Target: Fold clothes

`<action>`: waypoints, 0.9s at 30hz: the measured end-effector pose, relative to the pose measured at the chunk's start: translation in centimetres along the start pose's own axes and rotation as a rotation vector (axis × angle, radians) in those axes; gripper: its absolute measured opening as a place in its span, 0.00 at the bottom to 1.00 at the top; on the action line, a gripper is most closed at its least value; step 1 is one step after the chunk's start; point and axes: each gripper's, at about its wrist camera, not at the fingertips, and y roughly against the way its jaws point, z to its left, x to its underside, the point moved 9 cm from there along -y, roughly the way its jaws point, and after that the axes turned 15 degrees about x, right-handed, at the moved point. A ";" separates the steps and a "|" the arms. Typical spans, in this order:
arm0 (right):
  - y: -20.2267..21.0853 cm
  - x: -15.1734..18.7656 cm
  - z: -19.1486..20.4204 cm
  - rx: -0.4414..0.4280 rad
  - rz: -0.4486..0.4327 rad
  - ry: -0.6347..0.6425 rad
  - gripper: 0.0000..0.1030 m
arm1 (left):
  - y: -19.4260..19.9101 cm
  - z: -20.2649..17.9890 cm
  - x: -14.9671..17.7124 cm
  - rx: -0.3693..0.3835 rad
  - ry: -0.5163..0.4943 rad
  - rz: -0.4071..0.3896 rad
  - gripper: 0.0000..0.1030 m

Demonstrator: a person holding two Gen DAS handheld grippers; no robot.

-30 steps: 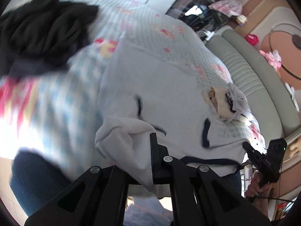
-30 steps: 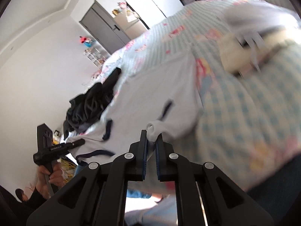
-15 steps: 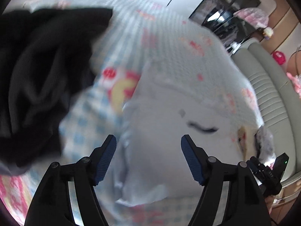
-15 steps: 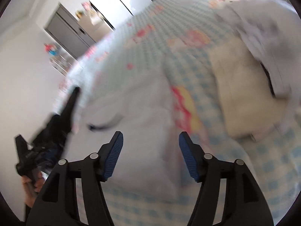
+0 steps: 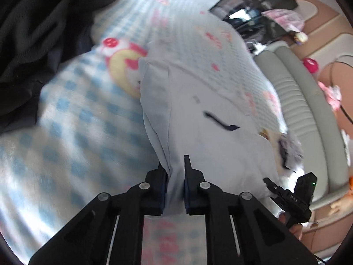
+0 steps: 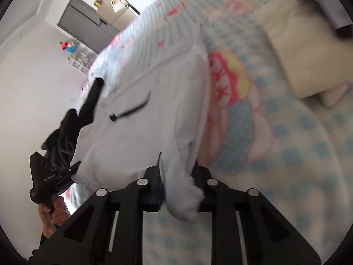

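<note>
Both tools have moved since half a second ago: back then their jaws stood wide apart over the cloth, and they have just been closing. Now each one pinches the pale blue shirt.

Closest in the left wrist view, the left tool is clenched on the near edge of the shirt, with a bunched fold of cloth squeezed between its two black fingers. In the right wrist view, the right tool grips the other near corner of the shirt, and a flap of cloth hangs down over its jaws. Each tool can be seen from the other side too: the right tool low on the right, and the left tool low on the left with a hand around its handle.

A bit farther out, the shirt lies flat on the bed, which has a blue and white check cover with pink and yellow pictures. A thin dark stripe crosses the shirt.

Beside the shirt, a pile of black clothes sits on the bed on the left tool's side. On the right tool's side lies a cream folded cloth.

Farthest off, past the bed, are a pale green sofa and a grey cupboard by the white wall.
</note>
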 end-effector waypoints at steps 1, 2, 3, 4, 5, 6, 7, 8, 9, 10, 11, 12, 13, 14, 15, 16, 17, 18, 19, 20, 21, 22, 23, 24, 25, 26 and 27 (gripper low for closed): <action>1.2 0.4 -0.1 -0.012 -0.013 -0.008 0.15 | 0.5 -0.7 0.6 0.007 -0.006 0.004 0.12; 2.3 0.8 -0.3 -0.015 -0.029 -0.014 0.15 | 0.9 -0.9 1.7 0.003 -0.009 0.014 0.12; 3.5 1.4 -0.6 -0.019 -0.043 -0.020 0.15 | 1.4 -1.0 3.0 -0.003 -0.011 0.027 0.12; 4.5 2.1 -0.9 -0.024 -0.049 -0.026 0.15 | 1.8 -1.1 4.2 -0.009 -0.013 0.039 0.12; 5.3 2.8 -1.4 -0.025 -0.049 -0.037 0.15 | 2.2 -1.2 5.5 -0.016 -0.016 0.052 0.12; 5.9 3.7 -1.8 -0.027 -0.041 -0.045 0.14 | 2.7 -1.4 6.8 -0.022 -0.018 0.064 0.12; 6.4 4.8 -2.3 -0.022 -0.028 -0.046 0.14 | 3.1 -1.5 8.0 -0.028 -0.020 0.076 0.12; 6.8 5.8 -2.9 -0.016 -0.014 -0.047 0.15 | 3.5 -1.1 9.0 -0.029 -0.014 0.084 0.12; 7.1 6.9 -3.4 -0.009 0.001 -0.046 0.15 | 4.0 -0.6 9.8 -0.030 -0.006 0.091 0.12; 7.1 8.0 -3.8 0.007 0.022 -0.039 0.15 | 4.3 -0.1 10.4 -0.029 0.007 0.097 0.12; 7.0 9.1 -4.3 0.024 0.042 -0.031 0.15 | 4.5 0.5 11.0 -0.027 0.021 0.102 0.12; 6.9 10.1 -4.8 0.045 0.062 -0.023 0.17 | 4.8 1.1 11.5 -0.026 0.035 0.107 0.12; 6.4 10.8 -5.5 0.087 0.076 -0.013 0.19 | 4.9 1.5 12.0 -0.042 0.035 0.126 0.15; 6.0 11.6 -6.3 0.130 0.090 -0.003 0.25 | 5.0 1.9 12.5 -0.062 0.031 0.149 0.19; 5.6 12.2 -7.0 0.169 0.104 0.003 0.31 | 5.1 2.3 12.9 -0.081 0.027 0.172 0.23; 5.5 12.4 -7.6 0.186 0.113 -0.009 0.32 | 5.4 2.3 13.1 -0.109 0.015 0.176 0.28; 5.9 12.2 -7.8 0.175 0.107 -0.027 0.32 | 5.9 2.0 12.9 -0.125 -0.003 0.162 0.29; 6.4 12.0 -7.9 0.168 0.098 -0.040 0.32 | 6.5 1.6 12.8 -0.136 -0.020 0.147 0.29; 7.2 11.6 -7.8 0.186 0.070 -0.023 0.32 | 7.1 1.3 12.3 -0.164 -0.045 0.121 0.28; 8.2 11.0 -7.4 0.223 0.029 0.016 0.34 | 7.9 1.0 11.9 -0.196 -0.071 0.091 0.29; 9.1 10.4 -7.0 0.260 -0.011 0.056 0.35 | 8.6 0.6 11.2 -0.219 -0.089 0.047 0.29; 10.1 9.8 -6.6 0.297 -0.052 0.096 0.35 | 9.4 0.3 10.6 -0.239 -0.104 -0.001 0.28; 11.1 9.2 -6.1 0.328 -0.092 0.132 0.35 | 9.7 -0.6 10.1 -0.229 -0.118 -0.047 0.26; 12.0 8.8 -5.5 0.330 -0.122 0.149 0.35 | 8.9 -2.1 10.3 -0.187 -0.147 -0.045 0.26; 12.6 8.5 -5.2 0.322 -0.150 0.166 0.35 | 7.8 -3.7 10.7 -0.138 -0.180 -0.032 0.26; 13.0 8.5 -4.3 0.310 -0.171 0.188 0.35 | 6.4 -5.5 11.5 -0.116 -0.242 -0.009 0.26; 13.1 8.8 -3.6 0.294 -0.179 0.207 0.36 | 4.9 -7.2 12.5 -0.099 -0.309 0.016 0.26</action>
